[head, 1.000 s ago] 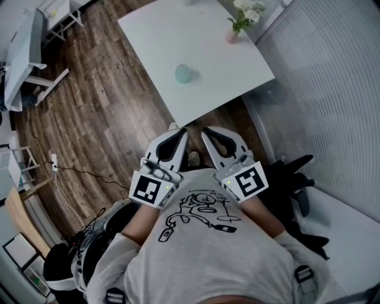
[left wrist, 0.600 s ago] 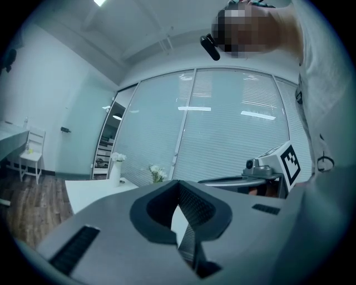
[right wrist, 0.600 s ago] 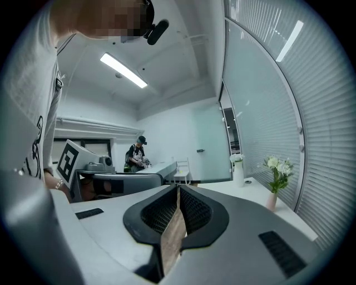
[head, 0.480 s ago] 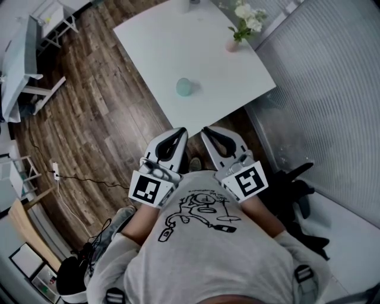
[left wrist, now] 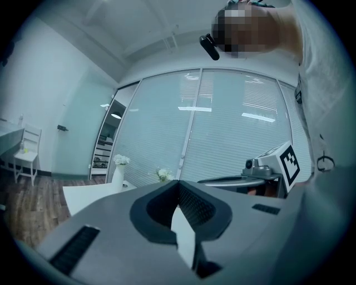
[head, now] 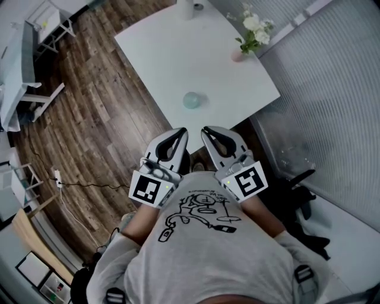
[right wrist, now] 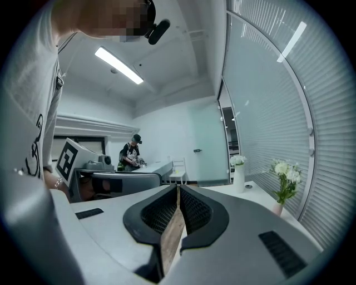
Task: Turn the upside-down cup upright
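A pale teal cup (head: 192, 100) stands mouth-down near the front edge of the white table (head: 172, 53) in the head view. Both grippers are held close to the person's chest, short of the table and apart from the cup. My left gripper (head: 180, 133) is shut with nothing in it, and its jaws meet in the left gripper view (left wrist: 178, 185). My right gripper (head: 207, 132) is shut and empty too, jaws together (right wrist: 178, 189). Neither gripper view shows the cup; the jaws hide the near part of the table.
A pink vase of white flowers (head: 238, 54) stands at the table's right edge, and a white vase (head: 186, 7) at its far end. Wood floor (head: 95, 124) lies left of the table, a blinds-covered glass wall (head: 332, 89) on the right. A person (right wrist: 132, 153) works at a far bench.
The table and cup have drawn nearer and slid down the head view as the person walks toward them. Both grippers keep their place before the chest, still shut.
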The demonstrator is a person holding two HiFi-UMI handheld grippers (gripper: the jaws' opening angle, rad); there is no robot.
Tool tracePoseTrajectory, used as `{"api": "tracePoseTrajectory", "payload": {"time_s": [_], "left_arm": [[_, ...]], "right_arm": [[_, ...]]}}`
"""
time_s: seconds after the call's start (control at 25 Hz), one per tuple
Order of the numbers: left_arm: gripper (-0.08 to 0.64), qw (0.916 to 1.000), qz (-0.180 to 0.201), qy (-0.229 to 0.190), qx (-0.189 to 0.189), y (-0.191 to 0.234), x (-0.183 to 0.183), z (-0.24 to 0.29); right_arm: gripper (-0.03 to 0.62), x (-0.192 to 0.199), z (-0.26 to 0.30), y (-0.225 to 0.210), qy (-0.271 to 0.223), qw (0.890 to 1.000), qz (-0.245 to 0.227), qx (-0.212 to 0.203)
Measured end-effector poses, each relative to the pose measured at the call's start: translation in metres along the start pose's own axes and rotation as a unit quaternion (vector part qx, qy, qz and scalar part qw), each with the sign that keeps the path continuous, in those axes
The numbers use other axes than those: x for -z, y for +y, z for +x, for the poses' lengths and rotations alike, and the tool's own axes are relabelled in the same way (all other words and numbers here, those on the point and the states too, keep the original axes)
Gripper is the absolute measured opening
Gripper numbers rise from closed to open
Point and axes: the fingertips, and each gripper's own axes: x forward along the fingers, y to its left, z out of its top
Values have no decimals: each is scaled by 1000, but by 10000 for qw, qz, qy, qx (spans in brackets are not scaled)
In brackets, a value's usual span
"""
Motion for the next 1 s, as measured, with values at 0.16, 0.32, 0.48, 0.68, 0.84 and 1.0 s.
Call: {"api": "tracePoseTrajectory", "payload": {"time_s": [0.16,0.32,0.48,0.68,0.84,1.0], "left_arm": [[3,10000,17,28,72,20,-5,2],[2,9998,-40,-53,203,39,-11,3],[3,9993,-112,-43,353,55,-10,3],[2,9984,-132,31,542,69,-10,8],[3,9979,-106,-4,644,75,-13,11],[3,9976,-100,-2,689,79,-13,14]], "right_arm": [[41,-5,21,0,34,10000,-20,79],[41,-9,42,1,49,9999,-29,152],[41,-11,60,2,50,9997,-40,250],[41,-11,76,0,33,9992,-45,406],[41,-9,81,-2,62,9987,-12,509],[41,-10,85,-6,65,9984,-62,556]]}}
